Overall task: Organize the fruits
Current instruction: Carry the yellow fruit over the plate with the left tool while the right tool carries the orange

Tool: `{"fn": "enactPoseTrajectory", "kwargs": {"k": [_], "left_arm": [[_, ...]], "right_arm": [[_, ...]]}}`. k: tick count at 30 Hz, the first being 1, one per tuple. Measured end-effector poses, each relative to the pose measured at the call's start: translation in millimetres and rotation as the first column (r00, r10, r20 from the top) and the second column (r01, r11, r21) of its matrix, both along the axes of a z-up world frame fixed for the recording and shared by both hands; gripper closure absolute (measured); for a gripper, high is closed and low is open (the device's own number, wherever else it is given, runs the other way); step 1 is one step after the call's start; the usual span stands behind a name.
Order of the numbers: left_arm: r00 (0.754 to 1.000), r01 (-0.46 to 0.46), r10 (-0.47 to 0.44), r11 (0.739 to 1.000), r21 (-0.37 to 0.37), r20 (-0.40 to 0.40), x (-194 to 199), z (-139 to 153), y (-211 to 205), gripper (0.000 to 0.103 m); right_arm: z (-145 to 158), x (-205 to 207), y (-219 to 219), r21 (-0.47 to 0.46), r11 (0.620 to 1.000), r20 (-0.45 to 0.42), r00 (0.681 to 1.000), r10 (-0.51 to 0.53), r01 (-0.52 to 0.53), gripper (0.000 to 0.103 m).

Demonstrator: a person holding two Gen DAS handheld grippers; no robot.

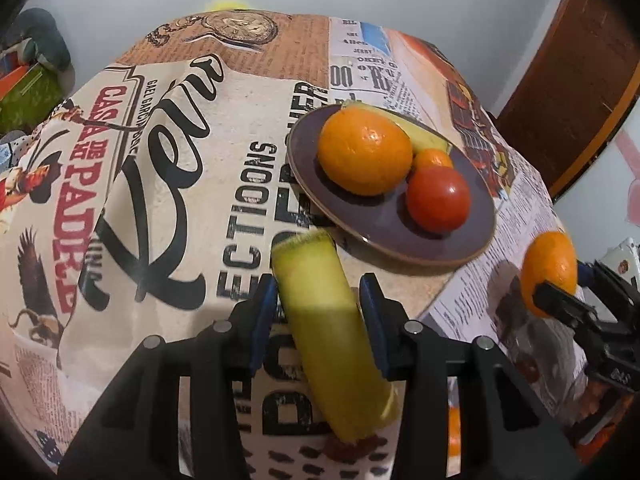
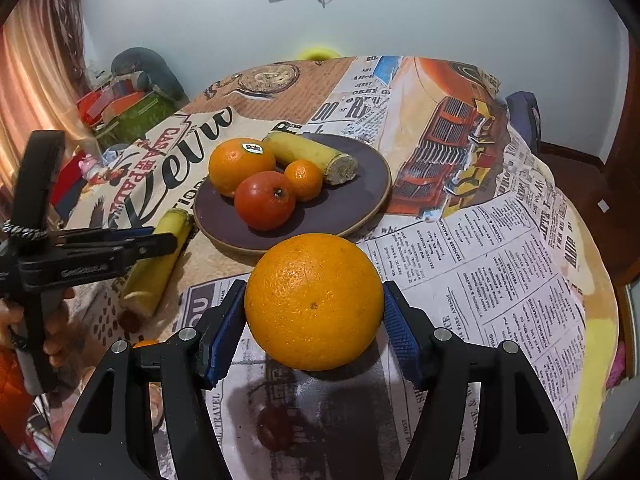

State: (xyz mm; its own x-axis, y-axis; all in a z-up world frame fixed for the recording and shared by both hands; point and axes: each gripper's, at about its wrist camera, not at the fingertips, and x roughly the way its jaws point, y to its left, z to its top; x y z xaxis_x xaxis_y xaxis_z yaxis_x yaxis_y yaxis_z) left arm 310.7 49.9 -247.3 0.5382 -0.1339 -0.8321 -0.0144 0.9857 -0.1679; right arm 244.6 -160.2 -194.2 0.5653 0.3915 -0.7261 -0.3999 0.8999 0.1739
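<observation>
On the printed tablecloth (image 2: 500, 264), a dark purple plate (image 2: 356, 200) holds a stickered orange (image 2: 240, 164), a red tomato (image 2: 265, 201), a small mandarin (image 2: 304, 179) and a cut banana piece (image 2: 308, 157); from the left wrist view that banana piece is mostly hidden behind the orange, and the mandarin shows only as a sliver. The left gripper (image 1: 318, 304) is closed on a second banana piece (image 1: 328, 328), held just beside the plate's near rim; its lower end blurs out against the cloth. The right gripper (image 2: 314, 320) has a large orange (image 2: 314, 302) between its blue pads (image 2: 226, 332), which press its sides, in front of the plate; whether the fruit rests on the cloth or is lifted clear cannot be told. A dark reddish blob (image 2: 276, 428) below it lies in shadow and is unidentifiable. Clutter (image 2: 120, 104) beyond the table's far left edge is too distorted to name.
</observation>
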Motion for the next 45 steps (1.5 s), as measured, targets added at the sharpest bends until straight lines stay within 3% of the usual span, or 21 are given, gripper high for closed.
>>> {"fn": "enactPoseTrajectory", "kwargs": {"k": [6, 13, 14, 15, 19, 23, 25, 27, 29, 35, 38, 40, 42, 45], "left_arm": [[1.0, 0.0, 0.001, 1.0, -0.018, 0.024, -4, 8, 0, 0.065], [0.986, 0.053, -0.055, 0.998, 0.018, 0.158, -23, 56, -16, 0.072], [0.983, 0.064, -0.065, 0.998, 0.013, 0.172, -24, 63, -18, 0.076], [0.98, 0.072, -0.071, 0.997, 0.005, 0.184, -25, 67, -19, 0.103], [0.959, 0.091, -0.079, 0.995, -0.03, 0.272, -27, 95, -22, 0.103], [0.962, 0.108, -0.1, 0.994, -0.016, 0.255, -17, 97, -30, 0.101], [0.97, 0.099, -0.1, 0.995, 0.016, 0.222, -12, 86, -32, 0.087], [0.979, 0.085, -0.088, 0.996, 0.022, 0.182, -8, 71, -30, 0.062], [0.985, 0.08, -0.083, 0.996, 0.026, 0.149, -5, 57, -28, 0.055], [0.994, 0.062, -0.071, 0.993, 0.101, 0.084, 11, 23, -27, 0.052], [0.996, 0.034, -0.041, 0.995, 0.093, 0.074, 18, 15, -19, 0.052], [0.997, 0.021, -0.028, 0.996, 0.091, 0.074, 23, 12, -14, 0.055], [0.997, 0.019, -0.027, 0.994, 0.107, 0.079, 25, 10, -11, 0.064], [0.996, 0.027, -0.035, 0.995, 0.1, 0.084, 26, 9, -10, 0.065]], "right_arm": [[3, -1, -1, 0.0, 1.0, 0.006, 1.0, -0.006, 0.006, 0.04], [19, 2, -6, 0.009, 1.0, 0.051, 0.998, -0.023, 0.022, 0.04], [22, 3, -7, 0.012, 1.0, 0.059, 0.998, -0.028, 0.027, 0.04], [25, 4, -8, 0.015, 0.999, 0.065, 0.997, -0.032, 0.031, 0.04], [36, 10, -11, 0.032, 0.998, 0.092, 0.994, -0.05, 0.047, 0.04], [36, 18, -11, 0.03, 0.998, 0.093, 0.994, -0.06, 0.057, 0.04], [34, 20, -11, 0.035, 0.998, 0.085, 0.994, -0.061, 0.058, 0.04], [31, 19, -12, 0.043, 0.997, 0.076, 0.995, -0.06, 0.057, 0.04], [29, 19, -13, 0.044, 0.998, 0.068, 0.996, -0.058, 0.055, 0.04], [21, 23, -14, 0.039, 0.998, 0.043, 0.998, -0.054, 0.052, 0.04], [19, 24, -15, 0.047, 0.998, 0.035, 0.998, -0.054, 0.052, 0.04], [18, 25, -15, 0.048, 0.998, 0.03, 0.998, -0.053, 0.051, 0.04], [16, 27, -15, 0.042, 0.998, 0.029, 0.998, -0.054, 0.053, 0.04], [15, 29, -15, 0.041, 0.998, 0.026, 0.998, -0.056, 0.055, 0.04]]}}
